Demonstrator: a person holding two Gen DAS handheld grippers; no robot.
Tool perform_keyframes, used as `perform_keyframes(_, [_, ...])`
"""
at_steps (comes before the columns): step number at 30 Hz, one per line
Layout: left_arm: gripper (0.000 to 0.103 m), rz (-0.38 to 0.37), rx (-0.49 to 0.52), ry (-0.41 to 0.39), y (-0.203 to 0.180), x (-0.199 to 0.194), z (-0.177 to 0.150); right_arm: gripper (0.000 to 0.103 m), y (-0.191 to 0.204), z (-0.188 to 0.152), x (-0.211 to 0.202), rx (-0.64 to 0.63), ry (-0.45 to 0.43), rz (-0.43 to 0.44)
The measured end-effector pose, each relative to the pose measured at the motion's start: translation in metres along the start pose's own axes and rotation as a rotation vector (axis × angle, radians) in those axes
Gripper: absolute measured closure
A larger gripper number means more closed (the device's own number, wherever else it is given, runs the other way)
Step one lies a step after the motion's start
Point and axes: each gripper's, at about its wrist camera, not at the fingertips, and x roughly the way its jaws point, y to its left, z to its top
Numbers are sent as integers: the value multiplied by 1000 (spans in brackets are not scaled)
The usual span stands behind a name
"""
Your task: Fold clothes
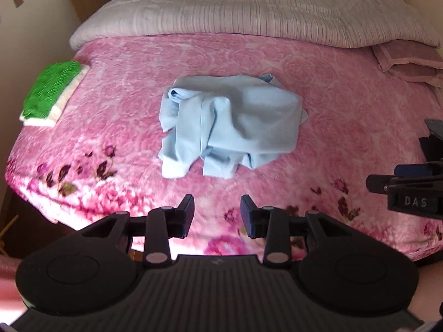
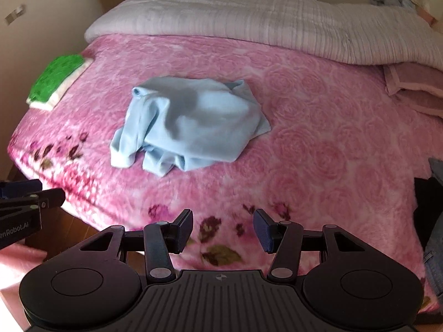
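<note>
Both claws, left [image 1: 217, 215] and right [image 2: 223, 231], spread; crumpled blue garment [image 1: 232, 124] apparently mid-blanket [image 1: 346, 127].

My right gripper [image 2: 223, 228] hangs with its jaws apart over the pink blanket [image 2: 318, 144]. Ahead lies a crumpled blue garment [image 2: 191, 124], untouched; my left gripper [image 2: 33, 202] pokes in at left.
</note>
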Motion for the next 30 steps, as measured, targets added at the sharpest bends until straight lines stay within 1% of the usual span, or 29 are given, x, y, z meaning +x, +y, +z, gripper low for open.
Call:
perform_keyframes(3, [70,-16,11,3,24,17,26,51,-1,23,16,55,2,-18])
perform_keyframes(6, [70,-33,26,18,52,34,52,51,-5,43,31,117,16,-56])
perform_keyframes(12, [70,-67,54,69,105,73,80,51,-7,68,66,217,80,-137])
perform_keyframes(18, [70,-120,52,124,145,117,92,51,20,80,110,201,132,-158])
perform_keyframes(25, [71,-162,15,152,183,162,91,51,52,93,162,181,194,-182])
perform_keyframes(27, [71,-170,-11,158,192,175,91,51,58,96,176,170,191,-174])
perform_keyframes(30, [71,-172,-52,160,203,191,92,51,67,107,192,136,150,-161])
